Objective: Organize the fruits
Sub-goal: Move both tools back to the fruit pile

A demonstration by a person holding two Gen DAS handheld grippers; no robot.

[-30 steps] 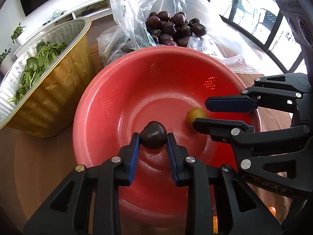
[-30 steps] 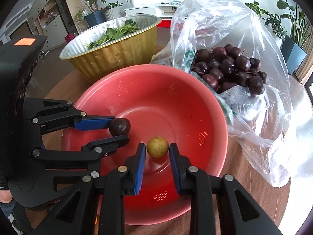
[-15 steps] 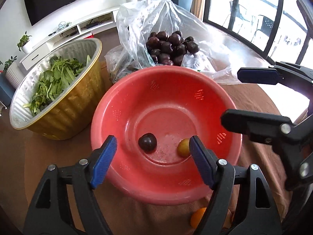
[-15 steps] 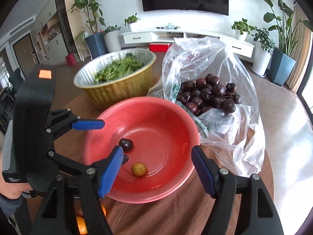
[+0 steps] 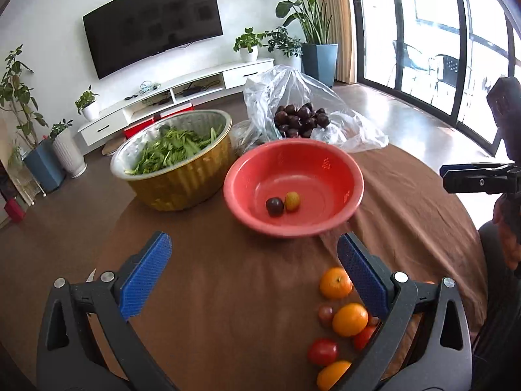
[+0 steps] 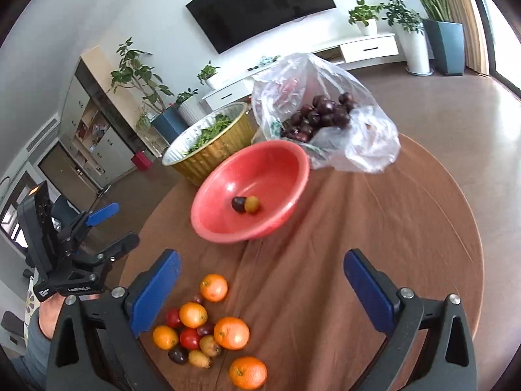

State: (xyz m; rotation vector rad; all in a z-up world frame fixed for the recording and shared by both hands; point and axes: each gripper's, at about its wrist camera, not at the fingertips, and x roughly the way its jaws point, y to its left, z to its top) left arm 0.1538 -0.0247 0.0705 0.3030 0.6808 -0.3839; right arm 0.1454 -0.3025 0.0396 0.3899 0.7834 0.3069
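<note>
Now both grippers — left gripper (image 5: 250, 273), right gripper (image 6: 260, 286) — gape empty; red bowl (image 5: 338, 163) holds two fruits.

glossy plastic bowl (image 5: 325, 163), matt tablecloth (image 5: 244, 293)

The left tongs (image 5: 254, 273) have just been opening and now gape wide, nothing between the blue pads. The right tongs (image 6: 260, 288) likewise, tilted downward, at lower frame.
</note>
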